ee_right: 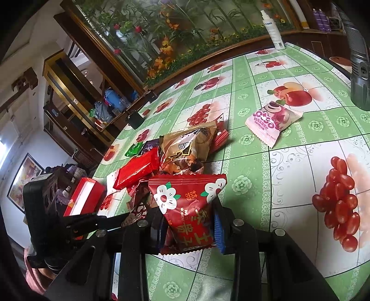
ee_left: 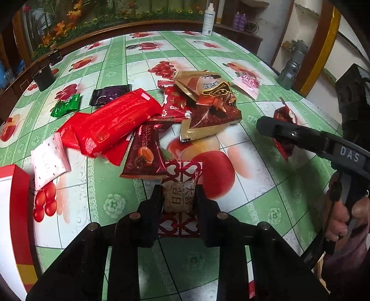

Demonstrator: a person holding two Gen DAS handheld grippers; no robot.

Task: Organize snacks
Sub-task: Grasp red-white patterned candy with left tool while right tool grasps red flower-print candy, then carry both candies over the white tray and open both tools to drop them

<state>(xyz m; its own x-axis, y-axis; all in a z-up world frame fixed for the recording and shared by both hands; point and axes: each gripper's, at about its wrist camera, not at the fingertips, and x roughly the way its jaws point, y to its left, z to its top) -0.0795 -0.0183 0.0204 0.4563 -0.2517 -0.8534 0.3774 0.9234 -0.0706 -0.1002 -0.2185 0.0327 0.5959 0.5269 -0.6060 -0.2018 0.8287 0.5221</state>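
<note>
While the worktop (ee_left: pixel 266 185) carries a snack pile (ee_left: pixel 129 120) ahead of both grippers, a red box (ee_left: pixel 13 208) sits left; the left gripper (ee_left: pixel 179 196) clamps a candy (ee_left: pixel 179 194), the right gripper (ee_right: pixel 189 222) a red packet (ee_right: pixel 189 208).

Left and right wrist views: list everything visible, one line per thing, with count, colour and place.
snack pile: many, mostly red, table centre
gold bag: one, gold-brown, on the pile
green packet: one, green, beside the pile
pink packet: one, pink, apart from the pile
red box: one, red-white, table edge
spray bottle: one, white, far edge
table: one, green fruit print
left gripper: fingers shut on a red-patterned candy
right gripper: fingers shut on a red flowered packet
</note>
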